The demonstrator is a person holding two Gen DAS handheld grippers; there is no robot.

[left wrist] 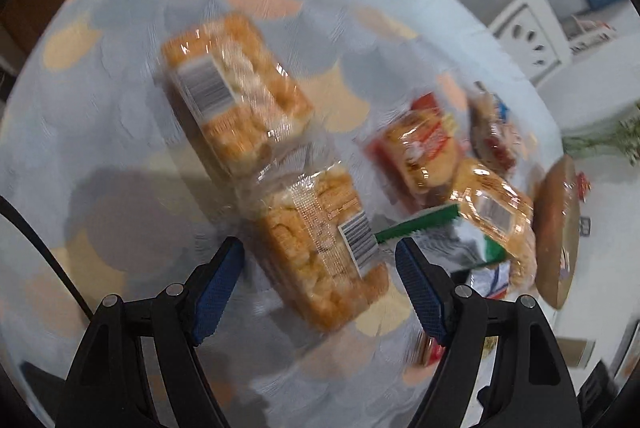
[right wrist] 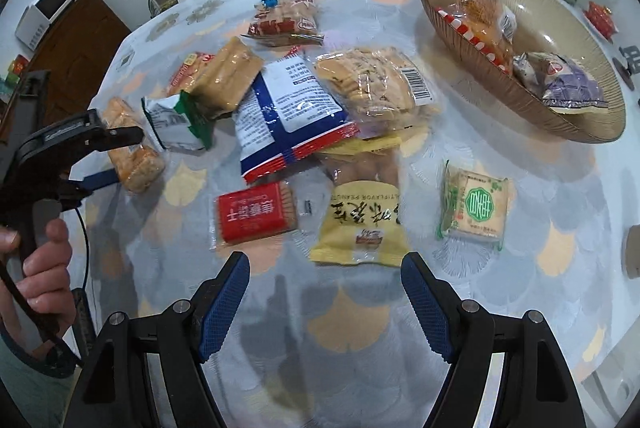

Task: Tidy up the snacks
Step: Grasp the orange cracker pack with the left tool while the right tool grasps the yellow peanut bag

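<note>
Your left gripper (left wrist: 320,284) hangs wide open over a clear-wrapped pack of golden puffed-rice cakes (left wrist: 320,248), holding nothing.

The pack lies between the blue pads, slanted across the gap, its barcode label near the right-hand finger; a green-and-white foil sachet (left wrist: 440,236) sits just past that finger. This view is smeared, so contact cannot be judged. Square the fingers to the pack's long sides before closing, and keep the sachet out of the bite. Your right gripper (right wrist: 326,302) is also spread and empty, a yellow peanut packet (right wrist: 362,224) just ahead of its tips. The ribbed amber glass bowl (right wrist: 480,68), far ahead and right of them, already holds several snacks.
</note>
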